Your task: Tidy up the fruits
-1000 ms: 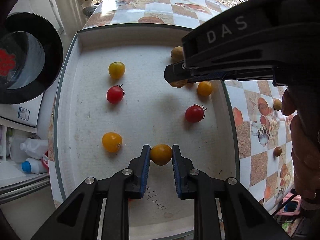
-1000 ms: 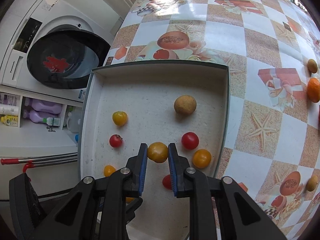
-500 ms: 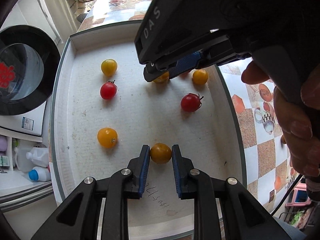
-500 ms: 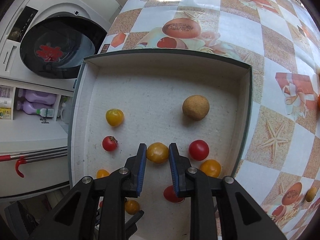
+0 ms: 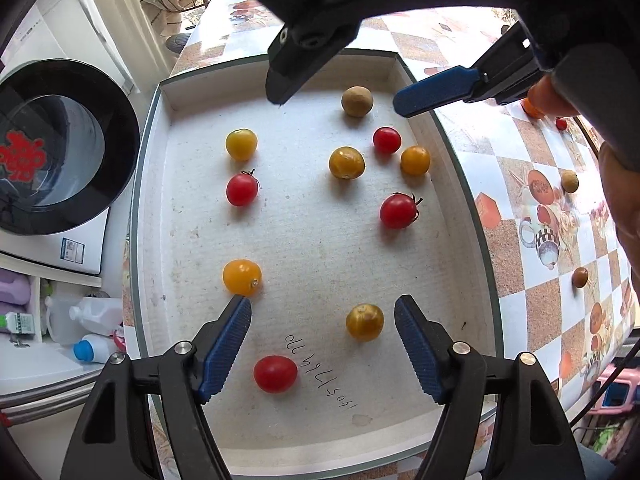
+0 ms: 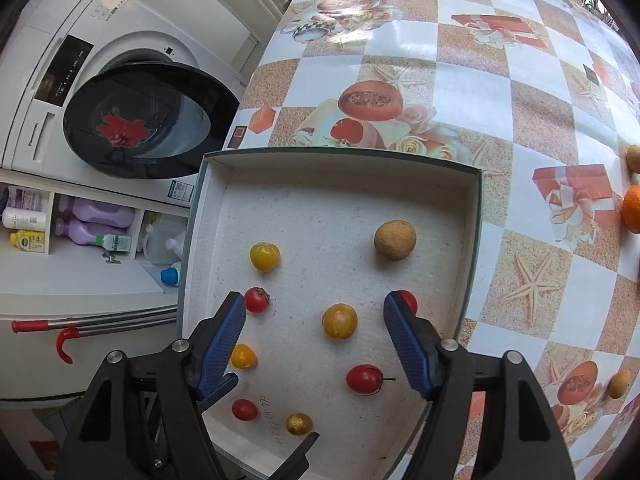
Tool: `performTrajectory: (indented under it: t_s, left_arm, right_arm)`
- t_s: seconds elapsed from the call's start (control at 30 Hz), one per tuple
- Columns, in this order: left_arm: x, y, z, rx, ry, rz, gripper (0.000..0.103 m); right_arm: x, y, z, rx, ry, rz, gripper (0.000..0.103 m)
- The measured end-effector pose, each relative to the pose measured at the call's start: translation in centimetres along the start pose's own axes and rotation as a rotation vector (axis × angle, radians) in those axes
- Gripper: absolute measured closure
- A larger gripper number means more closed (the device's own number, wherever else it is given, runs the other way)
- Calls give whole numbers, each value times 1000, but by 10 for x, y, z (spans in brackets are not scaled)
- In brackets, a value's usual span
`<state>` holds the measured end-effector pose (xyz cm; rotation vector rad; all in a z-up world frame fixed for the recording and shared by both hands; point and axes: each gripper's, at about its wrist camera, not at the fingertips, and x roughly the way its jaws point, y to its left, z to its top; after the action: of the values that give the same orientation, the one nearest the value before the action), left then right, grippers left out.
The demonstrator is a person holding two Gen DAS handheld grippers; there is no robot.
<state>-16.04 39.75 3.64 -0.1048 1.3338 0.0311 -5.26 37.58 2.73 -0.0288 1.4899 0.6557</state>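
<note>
Both sets of jaws are opening now! The left gripper (image 5: 323,340) spreads around a yellow tomato (image 5: 364,322) lying free at the tray's (image 5: 460,184) near end; the right gripper (image 6: 314,334) widens around another golden tomato (image 6: 339,321) mid-tray, touching neither. These look light, smooth, thin-skinned: grip gently across the widest part, or they may squash or roll.
</note>
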Motion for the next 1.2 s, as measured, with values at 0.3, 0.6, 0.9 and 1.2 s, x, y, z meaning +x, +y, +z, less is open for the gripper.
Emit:
performTrajectory:
  t_s: [0.3,0.6,0.9,1.2]
  left_arm:
    - [-9,2,-2,14,33,16,28]
    - [-19,1,-1,31,23,76,0]
    - [-34,0,4,60,16,258,0]
    - [-49,7,8,43,21,223,0]
  right_arm:
    - [-32,-9,-10,23,-74,-53,0]
    - [-55,-25,-36,55,-78,-138,0]
    - [-75,-28,-68,23,-85,-233,0]
    - [-95,-25,-89,25,-94,-269,0]
